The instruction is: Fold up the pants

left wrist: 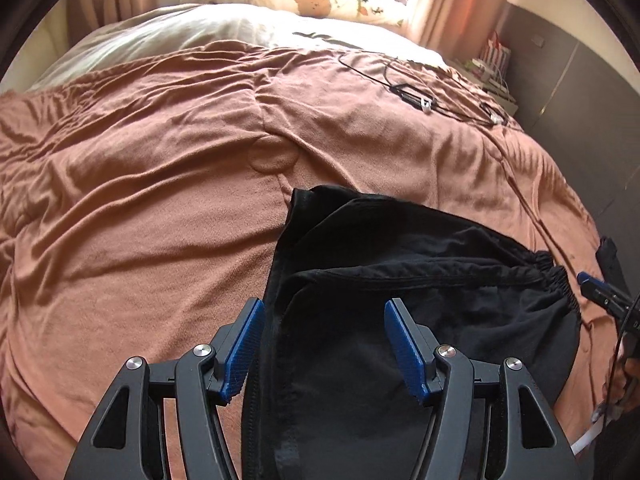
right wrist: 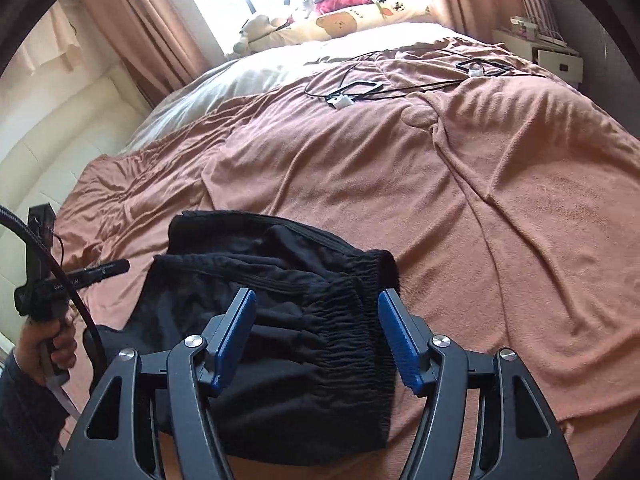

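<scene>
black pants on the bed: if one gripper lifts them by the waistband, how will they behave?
Probably floppy: the black pants lie in soft folded layers on the brown blanket, so the layers would likely unfold and hang. The gathered elastic waistband looks bunched, probably a thick grip. The fabric looks thin, so likely light.

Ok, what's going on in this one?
A person is folding black pants on a bed covered by a brown blanket. The pants lie bunched in layers, elastic waistband toward the right. The left gripper and right gripper are both open above the fabric, gripping nothing.
</scene>
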`<control>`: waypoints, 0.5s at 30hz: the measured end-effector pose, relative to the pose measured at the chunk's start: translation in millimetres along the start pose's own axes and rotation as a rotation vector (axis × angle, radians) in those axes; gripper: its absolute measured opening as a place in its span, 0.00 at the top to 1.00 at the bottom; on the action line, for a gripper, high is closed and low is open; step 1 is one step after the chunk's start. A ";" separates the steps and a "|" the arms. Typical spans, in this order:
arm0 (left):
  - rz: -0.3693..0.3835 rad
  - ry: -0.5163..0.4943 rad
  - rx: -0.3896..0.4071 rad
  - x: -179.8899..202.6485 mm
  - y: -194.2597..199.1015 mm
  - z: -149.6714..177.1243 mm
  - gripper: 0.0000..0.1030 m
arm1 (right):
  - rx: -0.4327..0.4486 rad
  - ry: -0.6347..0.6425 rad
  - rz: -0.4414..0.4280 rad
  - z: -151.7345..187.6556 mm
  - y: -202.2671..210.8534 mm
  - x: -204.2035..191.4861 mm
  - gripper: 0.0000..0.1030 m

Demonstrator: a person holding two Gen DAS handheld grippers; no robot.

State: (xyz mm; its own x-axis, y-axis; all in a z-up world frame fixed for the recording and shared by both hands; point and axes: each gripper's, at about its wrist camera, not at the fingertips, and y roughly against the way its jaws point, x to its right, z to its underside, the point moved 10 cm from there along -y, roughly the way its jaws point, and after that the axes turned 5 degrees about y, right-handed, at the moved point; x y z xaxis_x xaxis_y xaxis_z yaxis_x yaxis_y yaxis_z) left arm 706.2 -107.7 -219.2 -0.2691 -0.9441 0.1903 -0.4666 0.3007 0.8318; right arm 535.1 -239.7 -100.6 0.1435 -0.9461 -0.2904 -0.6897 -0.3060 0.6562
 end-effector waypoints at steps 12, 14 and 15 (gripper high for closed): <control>-0.040 -0.193 -0.047 7.1 -36.4 -3.7 0.37 | -0.092 0.113 0.057 4.4 -15.5 0.8 0.40; -0.039 -0.218 -0.062 9.3 -43.5 -1.4 0.37 | -0.084 0.149 0.060 1.1 -17.1 -2.8 0.40; -0.044 -0.237 -0.067 10.4 -46.7 0.4 0.37 | -0.078 0.169 0.061 0.4 -18.3 -4.6 0.40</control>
State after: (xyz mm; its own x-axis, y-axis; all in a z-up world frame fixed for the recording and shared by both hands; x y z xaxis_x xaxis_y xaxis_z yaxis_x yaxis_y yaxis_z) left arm 724.8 -131.5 -256.3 -0.4439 -0.8955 0.0324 -0.4273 0.2433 0.8708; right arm 546.7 -229.7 -111.5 0.2245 -0.9655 -0.1318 -0.6445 -0.2486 0.7231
